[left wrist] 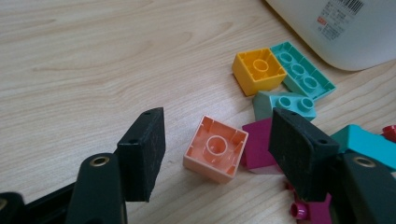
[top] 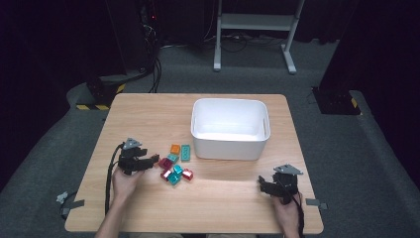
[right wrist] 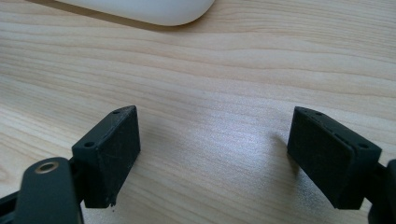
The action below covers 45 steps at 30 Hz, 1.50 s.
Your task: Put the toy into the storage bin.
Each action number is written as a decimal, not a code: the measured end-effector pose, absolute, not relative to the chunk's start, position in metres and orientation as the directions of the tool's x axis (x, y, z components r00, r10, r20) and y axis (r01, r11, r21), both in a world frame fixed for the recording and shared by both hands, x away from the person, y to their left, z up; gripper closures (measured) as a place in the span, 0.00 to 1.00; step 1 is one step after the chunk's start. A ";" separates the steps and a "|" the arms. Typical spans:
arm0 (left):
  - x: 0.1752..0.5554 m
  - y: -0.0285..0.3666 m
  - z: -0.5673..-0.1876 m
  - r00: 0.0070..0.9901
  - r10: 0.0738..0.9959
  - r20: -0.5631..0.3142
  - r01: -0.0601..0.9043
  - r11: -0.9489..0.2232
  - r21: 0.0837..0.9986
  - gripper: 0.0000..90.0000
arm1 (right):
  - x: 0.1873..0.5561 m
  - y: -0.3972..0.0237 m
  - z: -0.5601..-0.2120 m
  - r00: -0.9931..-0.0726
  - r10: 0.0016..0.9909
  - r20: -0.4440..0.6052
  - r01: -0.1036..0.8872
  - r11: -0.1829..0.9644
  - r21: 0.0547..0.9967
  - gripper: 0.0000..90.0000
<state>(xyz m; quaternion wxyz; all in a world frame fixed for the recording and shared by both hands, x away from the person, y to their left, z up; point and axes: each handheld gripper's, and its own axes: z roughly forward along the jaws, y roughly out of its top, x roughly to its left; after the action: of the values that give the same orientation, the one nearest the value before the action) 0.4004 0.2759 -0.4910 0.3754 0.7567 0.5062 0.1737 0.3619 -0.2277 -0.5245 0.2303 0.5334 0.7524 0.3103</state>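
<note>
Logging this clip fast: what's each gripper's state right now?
Left gripper: open, peach block between its jaws, untouched.
Right gripper: open, holding nothing, over the table.

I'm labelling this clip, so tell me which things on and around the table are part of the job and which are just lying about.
Part of the job:
- left gripper, jaws open around the peach block
- the other blocks in the pile
- white bin

Just lying about:
- right gripper, open over bare table
- metal stand on the floor behind
</note>
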 end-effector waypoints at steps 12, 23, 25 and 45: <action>0.404 0.276 -0.505 0.420 0.901 -0.111 0.648 -0.213 0.731 0.42 | 0.362 -0.228 -0.524 -0.325 0.946 -0.015 0.660 0.238 0.712 0.19; 0.409 0.276 -0.512 0.394 0.911 -0.123 0.652 -0.183 0.736 0.48 | 0.362 -0.228 -0.524 -0.324 0.946 -0.015 0.660 0.238 0.712 0.19; 0.410 0.276 -0.513 0.391 0.912 -0.126 0.656 -0.181 0.732 0.49 | 0.362 -0.228 -0.524 -0.324 0.946 -0.015 0.660 0.238 0.712 0.19; 0.412 0.273 -0.519 0.392 0.912 -0.115 0.667 -0.196 0.719 0.64 | 0.362 -0.228 -0.524 -0.324 0.946 -0.015 0.660 0.238 0.712 0.19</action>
<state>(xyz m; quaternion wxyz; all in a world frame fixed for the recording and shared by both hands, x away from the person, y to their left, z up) 0.4121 0.2727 -0.5186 0.3575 0.7540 0.5237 0.1718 0.3619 -0.2276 -0.5244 0.2302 0.5338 0.7523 0.3102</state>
